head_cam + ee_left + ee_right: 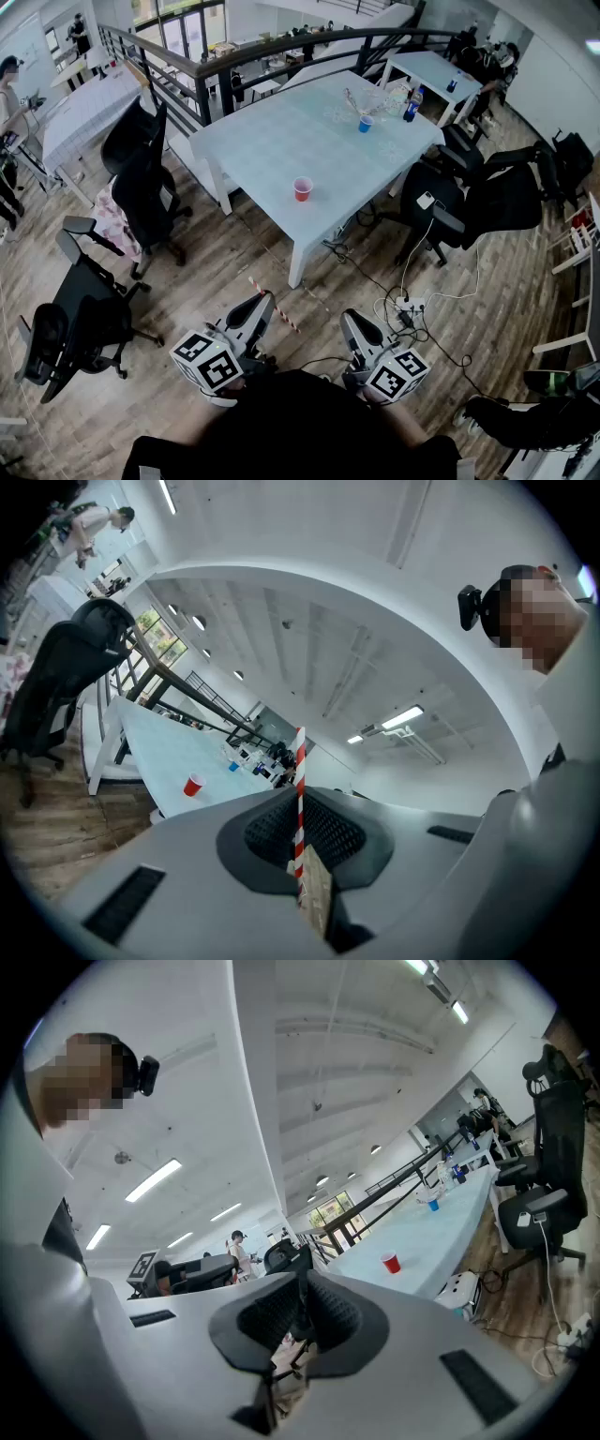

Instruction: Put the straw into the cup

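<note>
A red-and-white striped straw is pinched in my left gripper, which is shut on it and held low over the wooden floor, well short of the table. In the left gripper view the straw stands up between the closed jaws. A red cup stands upright near the front edge of the pale table; it also shows as the red cup and the red cup. My right gripper is beside the left one, shut with nothing in it.
A blue cup and a bottle stand at the table's far side. Black office chairs flank the table on the left, and more chairs on the right. Cables and a power strip lie on the floor ahead.
</note>
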`<state>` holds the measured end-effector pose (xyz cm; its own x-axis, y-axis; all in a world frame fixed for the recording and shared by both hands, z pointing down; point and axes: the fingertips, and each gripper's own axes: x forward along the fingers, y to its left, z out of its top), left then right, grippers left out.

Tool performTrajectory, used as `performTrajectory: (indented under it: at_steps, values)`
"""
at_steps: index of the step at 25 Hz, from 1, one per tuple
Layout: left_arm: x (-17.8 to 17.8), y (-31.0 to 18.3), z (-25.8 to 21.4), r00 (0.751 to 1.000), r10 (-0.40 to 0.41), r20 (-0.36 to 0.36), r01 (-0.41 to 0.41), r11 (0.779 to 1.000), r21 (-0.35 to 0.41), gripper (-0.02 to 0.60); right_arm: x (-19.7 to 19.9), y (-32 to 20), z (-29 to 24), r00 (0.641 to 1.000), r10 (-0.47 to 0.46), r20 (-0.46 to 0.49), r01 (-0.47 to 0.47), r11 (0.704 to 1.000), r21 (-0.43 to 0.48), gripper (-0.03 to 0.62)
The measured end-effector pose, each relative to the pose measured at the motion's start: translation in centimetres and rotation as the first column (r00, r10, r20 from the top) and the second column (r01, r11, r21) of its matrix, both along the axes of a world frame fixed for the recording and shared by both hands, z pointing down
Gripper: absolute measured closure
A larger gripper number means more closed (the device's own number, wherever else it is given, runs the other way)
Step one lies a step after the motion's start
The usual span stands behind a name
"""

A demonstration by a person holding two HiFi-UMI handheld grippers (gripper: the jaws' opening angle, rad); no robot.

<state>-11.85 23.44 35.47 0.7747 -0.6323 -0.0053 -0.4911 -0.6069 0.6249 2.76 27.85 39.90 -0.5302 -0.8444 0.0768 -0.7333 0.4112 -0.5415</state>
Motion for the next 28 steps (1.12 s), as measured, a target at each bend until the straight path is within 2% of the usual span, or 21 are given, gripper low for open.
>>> performTrajectory:
  at_steps: [12,15,21,28]
  values:
    - [5.0,2.5,-0.5,0.999,-0.046,0.016,0.046,0.999,0.005,0.554,5.2,1.9,-0.4,0.999,-0.038,0.013,0.038,0.999,0.016,0.545]
    - [6.2,3.1,-0.4,0.998,-0.057,0.020,0.057,0.998,0.010,0.555,6.5,2.5,-0.7,0.999,-0.036,-0.022,0.037,0.998,0.054,0.543]
    - [9.2,4.1,-0.2,0.997,-0.076,0.027,0.076,0.997,0.002,0.555,8.4,3.7,-0.5,0.991,-0.072,-0.113,0.077,0.996,0.047,0.543]
    - [12.5,6.2,0.5,0.991,-0.126,0.055,0.127,0.992,-0.018,0.554,11.2,5.7,0.9,0.982,-0.144,-0.119,0.148,0.989,0.030,0.543]
